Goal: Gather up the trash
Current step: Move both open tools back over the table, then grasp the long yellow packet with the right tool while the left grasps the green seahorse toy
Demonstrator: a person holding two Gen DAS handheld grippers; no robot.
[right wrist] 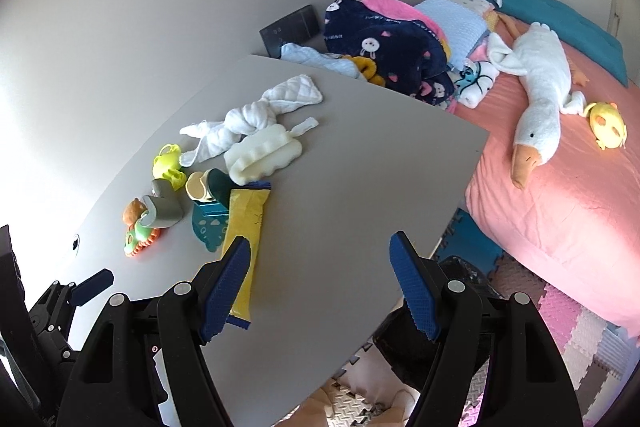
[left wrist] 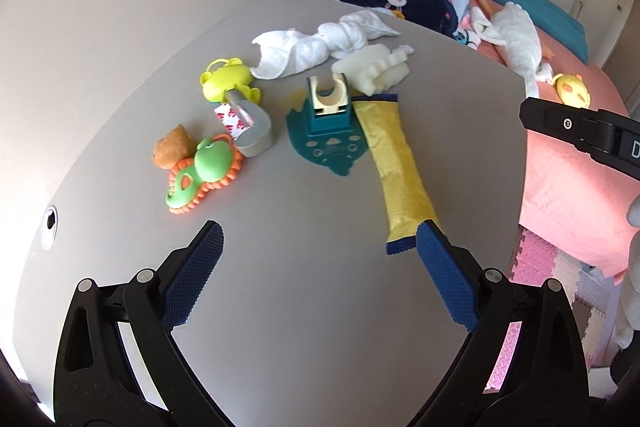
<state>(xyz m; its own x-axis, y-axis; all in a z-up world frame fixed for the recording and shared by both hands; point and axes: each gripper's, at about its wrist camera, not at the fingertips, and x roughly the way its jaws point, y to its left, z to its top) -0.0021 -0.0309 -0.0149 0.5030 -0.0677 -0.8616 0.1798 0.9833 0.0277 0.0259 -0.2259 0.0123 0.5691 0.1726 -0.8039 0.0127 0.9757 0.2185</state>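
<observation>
Just ahead of the right gripper (right wrist: 320,267), held wide and empty, the yellow wrapper (right wrist: 244,227), probably empty, should be pinched at its near end.

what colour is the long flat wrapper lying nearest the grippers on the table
Yellow with dark blue crimped ends; the wrapper shows best in the left wrist view.

This is a child's bedroom in a home. A bed with a salmon-pink quilt (right wrist: 560,195) carries a long white plush goose (right wrist: 536,99) and folded patterned blankets (right wrist: 392,43), beside pastel foam puzzle floor mats (right wrist: 576,327) and a grey table (right wrist: 360,187) strewn with bright plastic baby teethers (left wrist: 200,175).
</observation>
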